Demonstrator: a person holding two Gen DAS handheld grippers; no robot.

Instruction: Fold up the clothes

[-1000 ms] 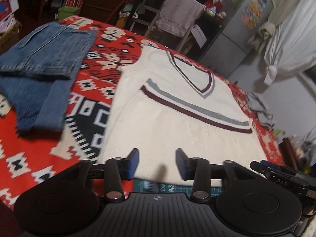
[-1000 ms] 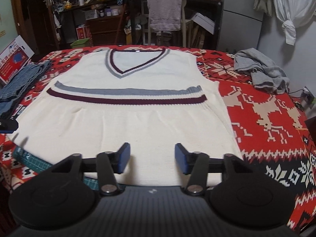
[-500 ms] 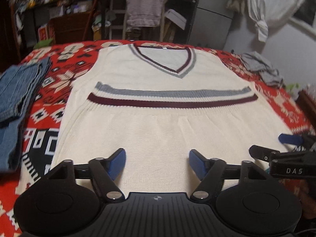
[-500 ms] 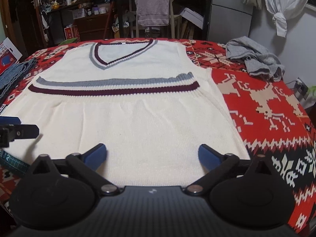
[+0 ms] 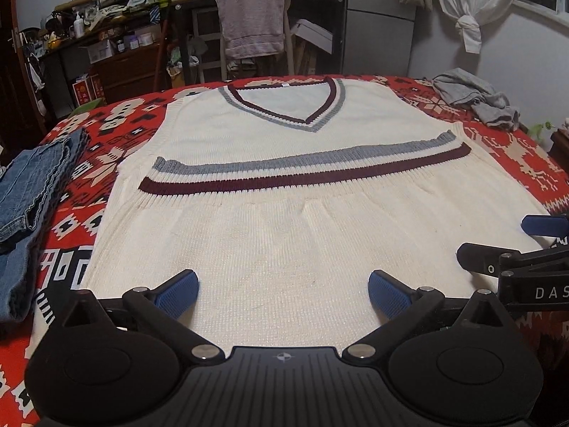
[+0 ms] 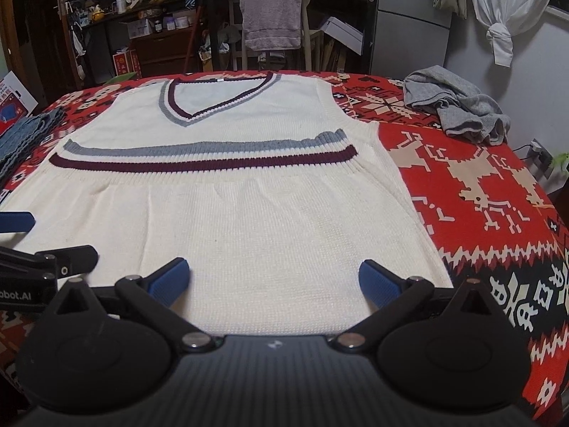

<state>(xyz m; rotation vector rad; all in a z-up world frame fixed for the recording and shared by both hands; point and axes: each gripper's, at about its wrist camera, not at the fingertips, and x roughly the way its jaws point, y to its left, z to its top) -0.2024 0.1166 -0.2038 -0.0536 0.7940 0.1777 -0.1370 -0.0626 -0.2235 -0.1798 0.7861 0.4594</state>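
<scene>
- A cream knitted sleeveless vest (image 5: pixel 284 235) with a maroon-and-grey V-neck and two chest stripes lies flat, front up, on the tabletop covered by a red patterned cloth (image 6: pixel 480 192); its lower part is doubled up so the striped hem band lies across the chest.
- The left claw (image 5: pixel 283 290) hangs over the near edge of the vest, towards the vest's left half, its blue pads (image 5: pixel 177 293) spread wide apart with nothing between them.
- The right claw (image 6: pixel 274 281) hangs over the same near edge, further right on the vest, likewise released and empty, its blue fingertips (image 6: pixel 378 283) far apart.
- Each claw shows at the border of the other's view: the right one (image 5: pixel 544 226) at the vest's right edge, the left one (image 6: pixel 16 220) at its left edge.
- Folded blue denim jeans (image 5: pixel 32 192) lie on the cloth to the left of the vest, apart from it.
- A crumpled grey garment (image 6: pixel 458 106) lies beyond the vest's right shoulder, near the far corner.
- Behind the vest's neckline stands a chair draped with a mauve towel (image 5: pixel 252 17).
</scene>
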